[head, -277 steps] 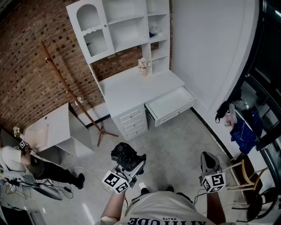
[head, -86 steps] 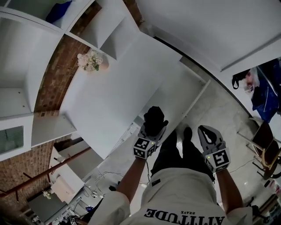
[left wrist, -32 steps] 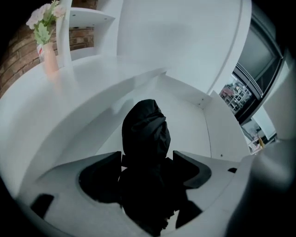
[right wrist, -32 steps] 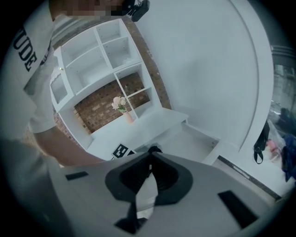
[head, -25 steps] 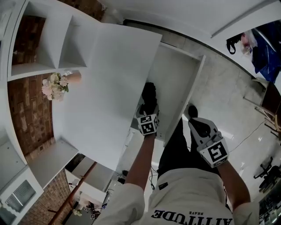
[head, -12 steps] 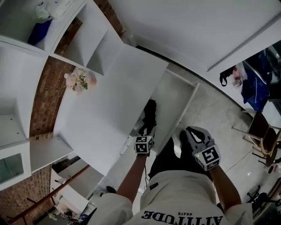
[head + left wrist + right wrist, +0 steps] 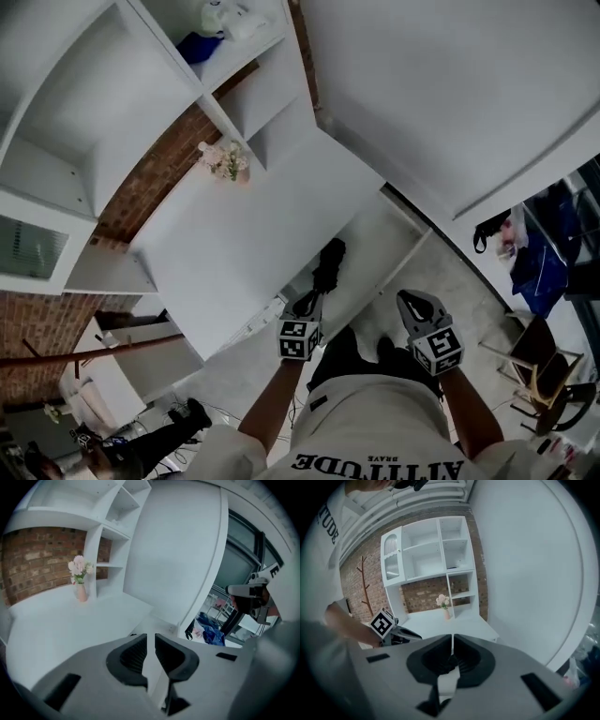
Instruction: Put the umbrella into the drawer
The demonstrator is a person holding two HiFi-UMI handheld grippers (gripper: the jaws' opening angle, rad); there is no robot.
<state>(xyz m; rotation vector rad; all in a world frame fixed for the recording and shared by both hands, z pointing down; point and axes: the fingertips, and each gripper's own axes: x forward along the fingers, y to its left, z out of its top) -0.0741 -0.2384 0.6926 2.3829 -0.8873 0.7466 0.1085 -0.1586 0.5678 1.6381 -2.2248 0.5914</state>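
Low at centre frame, my left gripper [image 7: 307, 302] has lifted off the folded black umbrella [image 7: 328, 265], which now lies in the open drawer [image 7: 380, 244]; its jaws have just been closing, nearly together, empty. My right gripper [image 7: 410, 302] is clenched, empty. Placing looks done

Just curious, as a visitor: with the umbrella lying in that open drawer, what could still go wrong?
The umbrella lies in the drawer, which stands open: if it sits high, it might catch under the desk top when the drawer is pushed in. The left gripper, whose jaws have just been closing on nothing, hovers near it and could snag it.
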